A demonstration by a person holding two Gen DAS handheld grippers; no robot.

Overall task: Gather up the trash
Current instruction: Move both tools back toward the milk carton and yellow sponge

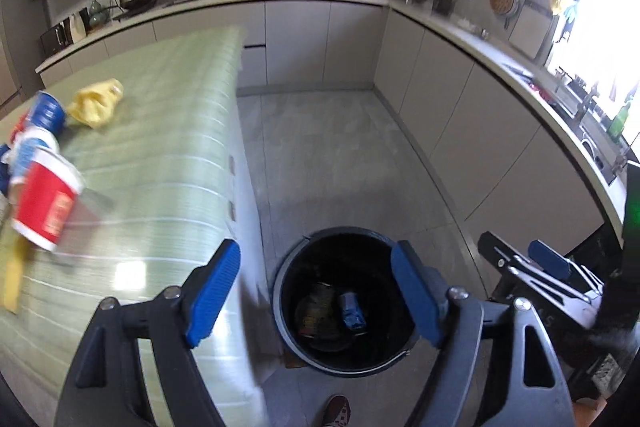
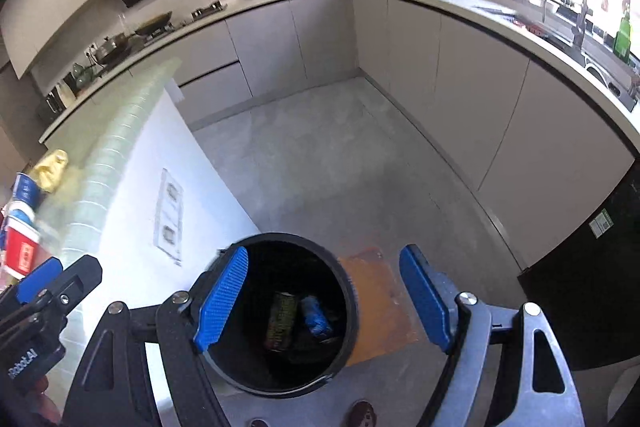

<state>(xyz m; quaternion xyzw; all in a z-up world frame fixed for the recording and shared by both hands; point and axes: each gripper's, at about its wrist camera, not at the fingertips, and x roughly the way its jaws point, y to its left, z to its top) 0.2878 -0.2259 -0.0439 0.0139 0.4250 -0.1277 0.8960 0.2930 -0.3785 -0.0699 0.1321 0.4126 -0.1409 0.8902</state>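
Observation:
A black round trash bin (image 1: pixel 280 291) (image 2: pixel 349 279) stands on the floor beside the green-topped table (image 1: pixel 172 131). At its bottom lie a dark can (image 1: pixel 316 311) (image 2: pixel 282 319) and a crushed blue can (image 1: pixel 352 311) (image 2: pixel 316 315). My left gripper (image 1: pixel 314 295) hangs open above the bin, nothing between its blue pads. My right gripper (image 2: pixel 324 297) is open and empty above the same bin. On the table's left end sit a red paper cup (image 1: pixel 48 207) (image 2: pixel 22 251), blue-and-white cups (image 1: pixel 44 115) (image 2: pixel 26 189) and a crumpled yellow wrapper (image 1: pixel 96 103) (image 2: pixel 50 167).
An orange mat (image 2: pixel 380 303) lies on the floor by the bin. Grey cabinets and a countertop (image 1: pixel 460 31) with cookware run along the back and right walls. A dark appliance (image 2: pixel 592 287) stands at the right. A shoe (image 1: pixel 336 411) shows below the bin.

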